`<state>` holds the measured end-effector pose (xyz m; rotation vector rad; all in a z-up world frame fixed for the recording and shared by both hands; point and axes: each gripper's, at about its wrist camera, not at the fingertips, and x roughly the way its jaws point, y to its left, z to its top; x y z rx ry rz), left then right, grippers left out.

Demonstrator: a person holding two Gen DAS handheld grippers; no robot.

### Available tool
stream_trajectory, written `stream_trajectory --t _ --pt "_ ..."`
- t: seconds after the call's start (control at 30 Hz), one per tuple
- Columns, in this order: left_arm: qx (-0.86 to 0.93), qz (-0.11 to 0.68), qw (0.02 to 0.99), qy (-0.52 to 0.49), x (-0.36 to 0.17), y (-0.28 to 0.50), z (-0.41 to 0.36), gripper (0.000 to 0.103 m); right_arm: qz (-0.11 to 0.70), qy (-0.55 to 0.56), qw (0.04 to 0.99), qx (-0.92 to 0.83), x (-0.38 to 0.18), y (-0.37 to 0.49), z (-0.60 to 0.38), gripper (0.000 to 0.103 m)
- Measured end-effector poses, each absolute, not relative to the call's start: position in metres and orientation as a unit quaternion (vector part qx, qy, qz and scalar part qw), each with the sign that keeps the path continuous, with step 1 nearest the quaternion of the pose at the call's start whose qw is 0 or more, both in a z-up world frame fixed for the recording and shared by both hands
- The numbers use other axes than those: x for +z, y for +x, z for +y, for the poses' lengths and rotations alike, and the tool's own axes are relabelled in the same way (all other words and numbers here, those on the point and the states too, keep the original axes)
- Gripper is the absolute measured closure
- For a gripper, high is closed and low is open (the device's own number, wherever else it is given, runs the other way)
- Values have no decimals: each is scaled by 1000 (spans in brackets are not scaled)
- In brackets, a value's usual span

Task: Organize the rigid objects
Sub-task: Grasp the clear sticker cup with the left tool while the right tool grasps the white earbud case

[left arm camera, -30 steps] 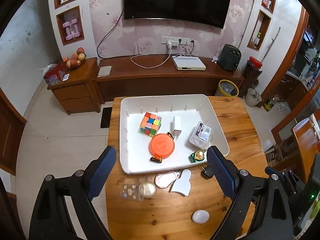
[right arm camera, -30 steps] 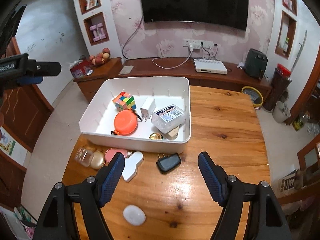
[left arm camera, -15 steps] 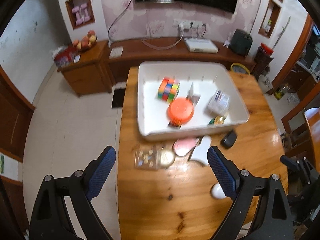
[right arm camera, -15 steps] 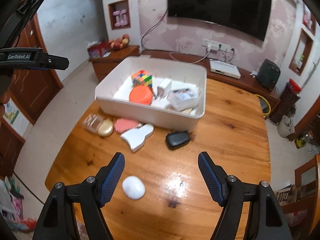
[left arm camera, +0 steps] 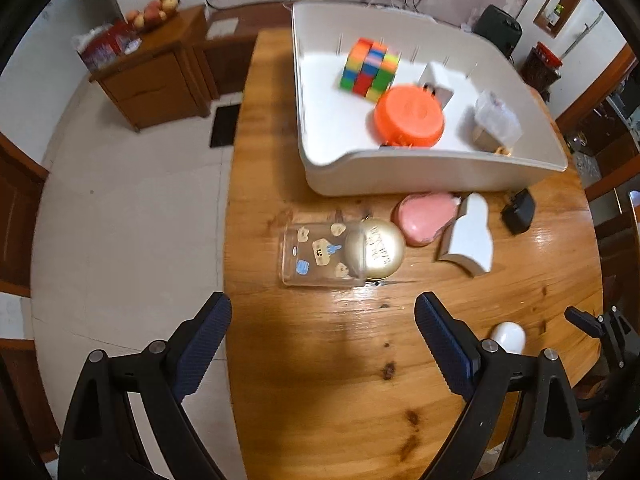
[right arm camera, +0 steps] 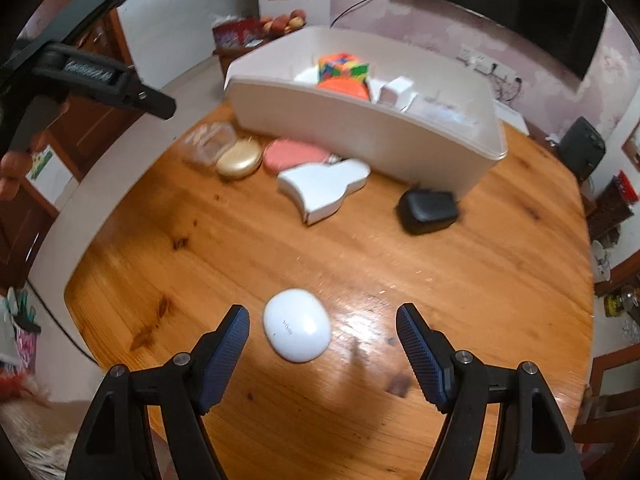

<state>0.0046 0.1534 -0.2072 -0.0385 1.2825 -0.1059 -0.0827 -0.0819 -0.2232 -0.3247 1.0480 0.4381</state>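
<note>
A white tray (left arm camera: 440, 178) (right arm camera: 360, 136) on the wooden table holds a colour cube (left arm camera: 370, 69), an orange round case (left arm camera: 409, 116), a white charger (left arm camera: 436, 86) and a clear box (left arm camera: 496, 118). In front of it lie a clear sticker case (left arm camera: 316, 254), a gold round case (left arm camera: 374, 249) (right arm camera: 239, 163), a pink case (left arm camera: 426, 218) (right arm camera: 294, 154), a white shaped box (left arm camera: 470, 236) (right arm camera: 326, 188), a black plug (left arm camera: 519, 212) (right arm camera: 428, 210) and a white earbud case (right arm camera: 297, 330) (left arm camera: 508, 336). My left gripper (left arm camera: 322, 344) hangs open, empty, just short of the clear case. My right gripper (right arm camera: 322, 346) is open over the earbud case, apart from it.
The table's left edge (left arm camera: 232, 240) drops to a tiled floor. A wooden cabinet (left arm camera: 160, 68) with fruit stands at the back left. The other hand-held gripper (right arm camera: 92, 76) shows at the upper left of the right wrist view.
Both grippers have come down and tipped toward the table. The loose items look larger and nearer. The earbud case now sits between the right fingers. Neither opening has changed.
</note>
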Motion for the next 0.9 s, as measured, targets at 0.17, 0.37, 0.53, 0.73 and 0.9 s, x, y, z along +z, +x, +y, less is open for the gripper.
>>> stream_trajectory --t 0.17,0.37,0.53,0.73,0.9 --pt "-69 617 783 -39 -235 20 162 9 497 -170 822 220 -245 -86 -73 26" --pt "-103 628 768 -70 -258 33 163 9 503 -189 812 227 -263 -85 -60 26" --pt "-114 642 752 -97 -274 41 166 9 512 -196 805 226 -275 -79 -55 26" --pt "-125 629 760 -105 -276 47 167 9 522 -190 797 236 -279 -72 -57 35" --pt "-110 617 773 -100 -274 42 172 16 528 -181 793 246 -278 -71 -59 47"
